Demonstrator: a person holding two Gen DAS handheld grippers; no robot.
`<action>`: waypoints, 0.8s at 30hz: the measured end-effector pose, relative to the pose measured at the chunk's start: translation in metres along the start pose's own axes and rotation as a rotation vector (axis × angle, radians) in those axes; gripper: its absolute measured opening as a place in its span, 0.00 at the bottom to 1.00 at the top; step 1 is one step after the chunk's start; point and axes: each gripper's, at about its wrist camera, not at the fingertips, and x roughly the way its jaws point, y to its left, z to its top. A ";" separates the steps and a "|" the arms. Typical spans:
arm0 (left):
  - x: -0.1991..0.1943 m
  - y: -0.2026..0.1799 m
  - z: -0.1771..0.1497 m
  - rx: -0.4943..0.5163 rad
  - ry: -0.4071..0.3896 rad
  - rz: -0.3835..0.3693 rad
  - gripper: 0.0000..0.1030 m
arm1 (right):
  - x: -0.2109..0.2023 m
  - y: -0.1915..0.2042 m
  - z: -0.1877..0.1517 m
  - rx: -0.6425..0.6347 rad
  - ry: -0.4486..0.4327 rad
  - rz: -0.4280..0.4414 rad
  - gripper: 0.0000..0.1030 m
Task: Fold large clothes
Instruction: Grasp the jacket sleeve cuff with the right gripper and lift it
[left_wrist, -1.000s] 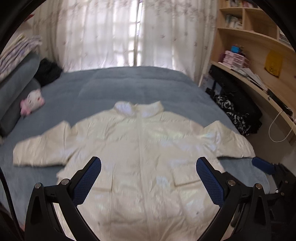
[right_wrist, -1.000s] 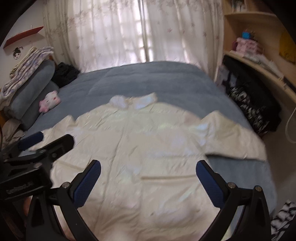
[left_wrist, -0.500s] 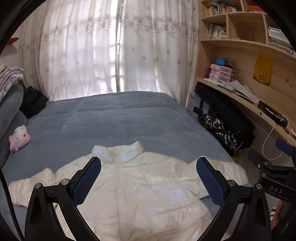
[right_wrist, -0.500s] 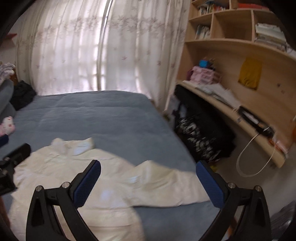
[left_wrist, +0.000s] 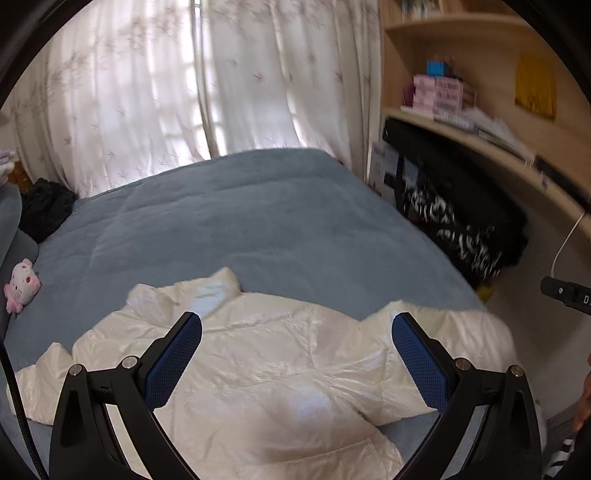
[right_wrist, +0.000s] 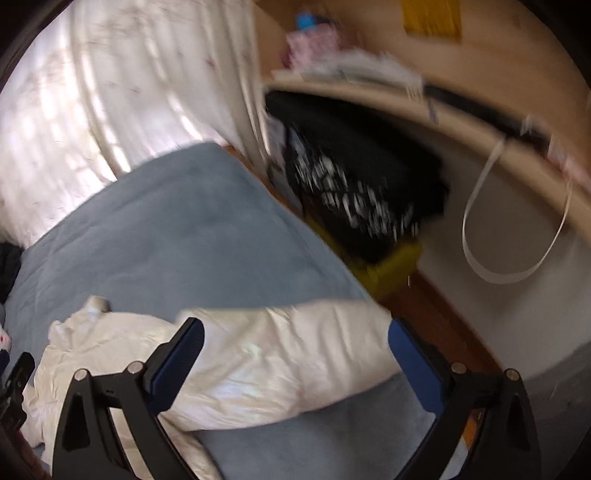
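Cream jacket (left_wrist: 280, 373) lies spread front-up on the blue bed (left_wrist: 258, 221), sleeves out for folding; left gripper (left_wrist: 297, 354) and right gripper (right_wrist: 295, 354) both gape wide and empty above it, right over the sleeve (right_wrist: 288, 362).

The right wrist view is smeared all over, so the stuff on the shelf (right_wrist: 354, 70) is just pink and white mush, can't read any of it. The jacket (left_wrist: 280, 369) runs off the bottom edge in the left wrist view, hem not visible. In the right one the jacket's left side is cut by the frame. The black patterned bag (right_wrist: 362, 192) is too blurry to make out the print.
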 end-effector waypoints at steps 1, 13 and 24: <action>0.011 -0.009 -0.004 0.010 0.008 0.011 0.99 | 0.019 -0.013 -0.004 0.024 0.044 -0.004 0.93; 0.131 -0.070 -0.063 -0.035 0.134 0.030 0.98 | 0.160 -0.127 -0.072 0.541 0.412 0.153 0.79; 0.145 -0.071 -0.088 -0.026 0.187 -0.018 0.80 | 0.186 -0.129 -0.093 0.653 0.357 0.136 0.46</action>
